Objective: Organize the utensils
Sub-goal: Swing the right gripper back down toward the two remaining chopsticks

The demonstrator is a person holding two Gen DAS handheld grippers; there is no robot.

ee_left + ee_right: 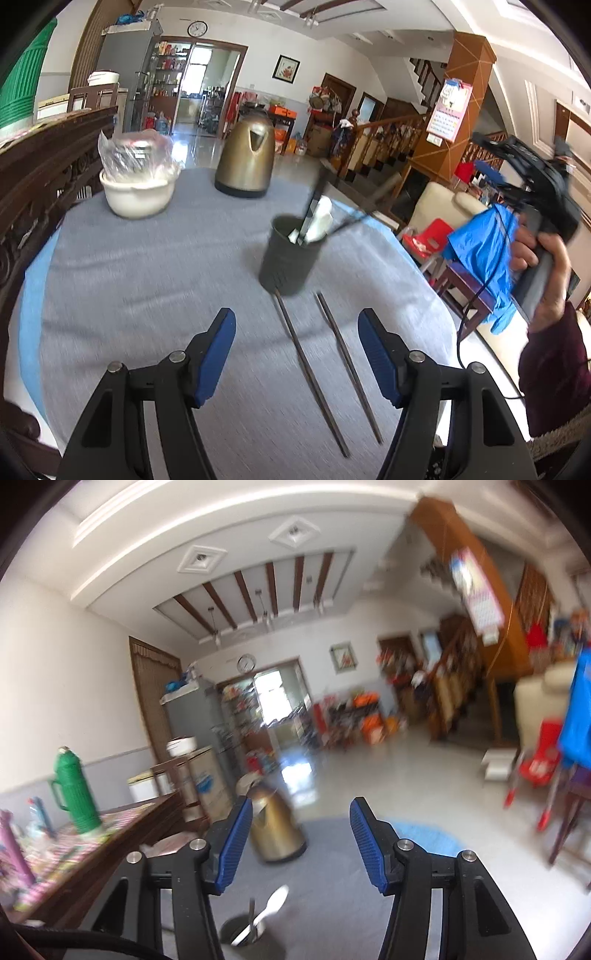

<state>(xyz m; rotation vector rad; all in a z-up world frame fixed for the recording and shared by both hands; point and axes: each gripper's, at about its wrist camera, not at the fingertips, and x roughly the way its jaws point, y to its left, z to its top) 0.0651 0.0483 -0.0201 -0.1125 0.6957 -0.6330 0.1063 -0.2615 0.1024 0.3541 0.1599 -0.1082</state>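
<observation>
The left gripper (296, 354) hovers low over the table (147, 295), jaws spread wide and empty, two chopsticks (332, 369) lying between them. The right gripper (301, 845), raised high, gapes empty. The utensil holder (288, 258) stands mid-table.

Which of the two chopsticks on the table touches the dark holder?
The left chopstick: its far tip meets the holder base. The right chopstick ends short.

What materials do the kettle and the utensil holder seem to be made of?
Kettle: probably metal with a brushed, bronze-gold finish, since it shows soft reflections; its base looks like black plastic. Utensil holder: matte dark grey, no shine, likely plastic, though blur leaves this uncertain.
</observation>
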